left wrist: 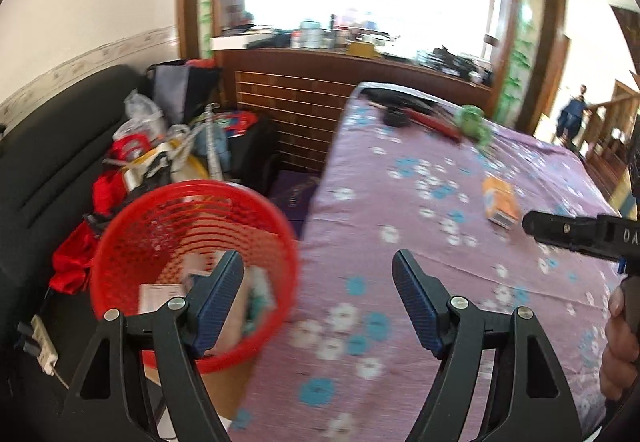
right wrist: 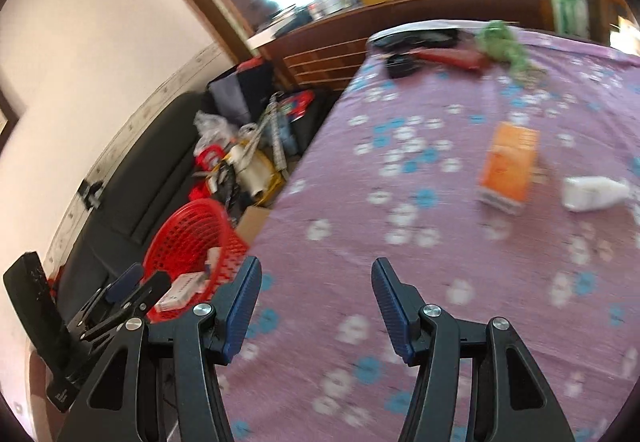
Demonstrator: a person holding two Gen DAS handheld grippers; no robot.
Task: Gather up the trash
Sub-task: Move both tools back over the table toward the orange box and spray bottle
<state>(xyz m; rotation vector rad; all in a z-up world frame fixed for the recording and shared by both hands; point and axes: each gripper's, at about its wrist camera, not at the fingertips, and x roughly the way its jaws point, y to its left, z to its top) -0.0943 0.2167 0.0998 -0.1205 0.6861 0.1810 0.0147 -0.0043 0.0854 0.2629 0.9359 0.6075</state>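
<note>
Right wrist view shows the right tool (right wrist: pixel 316 306) wide open and empty, with the orange rectangular cardboard carton (right wrist: pixel 509 170) lying ahead and right on the counter (right wrist: pixel 360 201), long axis pointing away, nearer this tool than the left.

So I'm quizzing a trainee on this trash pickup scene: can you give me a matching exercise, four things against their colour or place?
Things:
1. basket
2. carton
3. bottle
4. tablecloth

Descriptions:
A. white, lying on its side
B. purple with flowers
C. red mesh, beside the table
D. orange, on the table

Pairs: 1-C, 2-D, 3-A, 4-B
</note>
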